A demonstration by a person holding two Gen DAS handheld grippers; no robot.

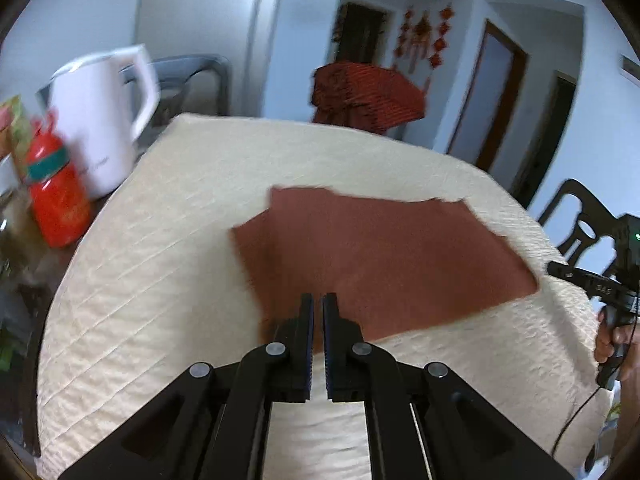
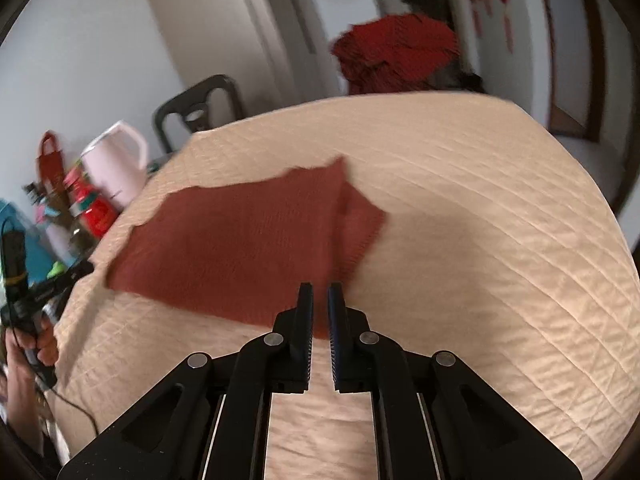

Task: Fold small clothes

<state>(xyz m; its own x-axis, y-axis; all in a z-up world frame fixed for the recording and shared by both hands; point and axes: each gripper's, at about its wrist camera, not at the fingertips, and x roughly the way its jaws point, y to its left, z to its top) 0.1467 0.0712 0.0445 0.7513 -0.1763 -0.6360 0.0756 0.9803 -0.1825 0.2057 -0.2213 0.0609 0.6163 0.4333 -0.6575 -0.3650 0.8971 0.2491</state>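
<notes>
1. Note that your left gripper is closed down to a narrow slit on the near hem of the rust-red garment, at its near left corner.
2. Note that your right gripper is pinched equally narrow on the hem at the near right corner. Two corner grips keep the edge taut for a fold, by the look of it.
3. The garment lies flat mid-way across the cream quilted cover, one sleeve already turned in.
4. Beyond it, the white kettle and red container stand clear at the far left. Their lettering is too blurred to read.
</notes>
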